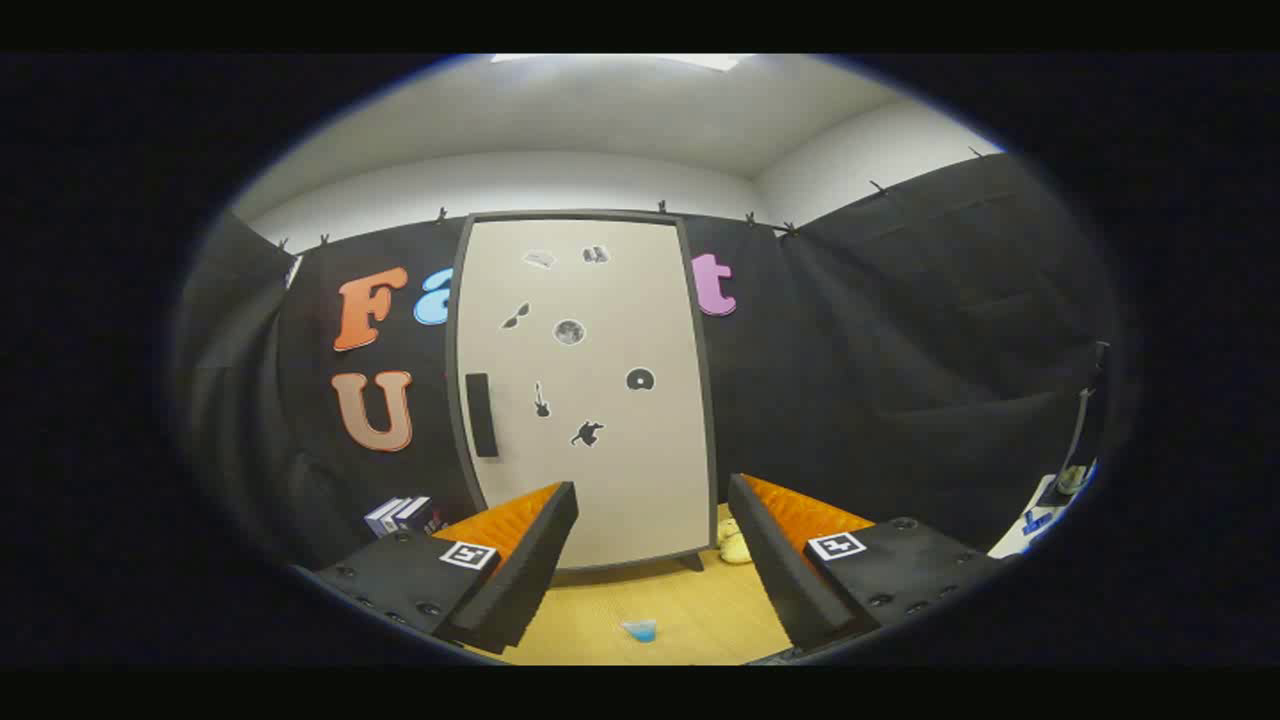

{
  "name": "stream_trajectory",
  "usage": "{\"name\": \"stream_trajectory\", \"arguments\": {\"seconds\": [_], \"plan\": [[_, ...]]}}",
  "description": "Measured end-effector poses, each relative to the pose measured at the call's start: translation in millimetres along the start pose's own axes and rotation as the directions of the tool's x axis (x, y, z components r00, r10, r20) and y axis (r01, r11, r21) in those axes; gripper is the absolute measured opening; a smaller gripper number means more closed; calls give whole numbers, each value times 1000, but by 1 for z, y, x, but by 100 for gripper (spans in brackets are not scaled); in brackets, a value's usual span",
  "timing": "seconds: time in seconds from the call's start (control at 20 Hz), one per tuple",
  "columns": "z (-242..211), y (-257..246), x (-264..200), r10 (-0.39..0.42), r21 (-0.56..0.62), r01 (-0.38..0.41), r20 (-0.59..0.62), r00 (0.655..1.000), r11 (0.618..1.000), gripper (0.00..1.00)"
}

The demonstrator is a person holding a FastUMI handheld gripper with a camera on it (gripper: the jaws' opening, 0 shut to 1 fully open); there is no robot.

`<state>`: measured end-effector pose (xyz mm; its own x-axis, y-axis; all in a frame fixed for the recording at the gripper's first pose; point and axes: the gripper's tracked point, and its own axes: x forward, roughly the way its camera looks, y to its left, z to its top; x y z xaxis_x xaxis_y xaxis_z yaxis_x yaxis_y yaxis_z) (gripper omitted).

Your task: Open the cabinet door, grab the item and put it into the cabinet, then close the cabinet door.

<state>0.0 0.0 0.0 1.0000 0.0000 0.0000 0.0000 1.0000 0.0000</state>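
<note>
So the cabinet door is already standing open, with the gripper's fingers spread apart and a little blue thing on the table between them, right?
Not quite: the gripper view shows the cabinet door shut flat, its handle untouched. The rest holds: the gripper is open, and the small blue thing lies on the table between its fingers.

Gripper-mounted fisheye, facing the closed cabinet door (585,390) head-on, well back

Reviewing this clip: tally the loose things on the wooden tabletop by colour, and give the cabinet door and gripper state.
Blue: 1, small cup
Yellow: 1, soft item
Total: 2
Cabinet door: shut.
Hand-held gripper: open, fingers apart, holding nothing.
</note>
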Motion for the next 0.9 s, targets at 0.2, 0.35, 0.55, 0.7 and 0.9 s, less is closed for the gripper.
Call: {"name": "stream_trajectory", "arguments": {"seconds": [0.2,0.35,0.55,0.7,0.9], "plan": [[-1,3,-2,1,-4,-1,-1,1000,1000,98],[0,4,-2,-2,-10,2,-1,1000,1000,98],[1,4,-3,-7,-17,7,-2,1000,1000,98],[0,4,-3,-9,-21,9,-4,1000,1000,98],[-3,14,1,5,-28,-5,-15,1000,1000,98]]}}
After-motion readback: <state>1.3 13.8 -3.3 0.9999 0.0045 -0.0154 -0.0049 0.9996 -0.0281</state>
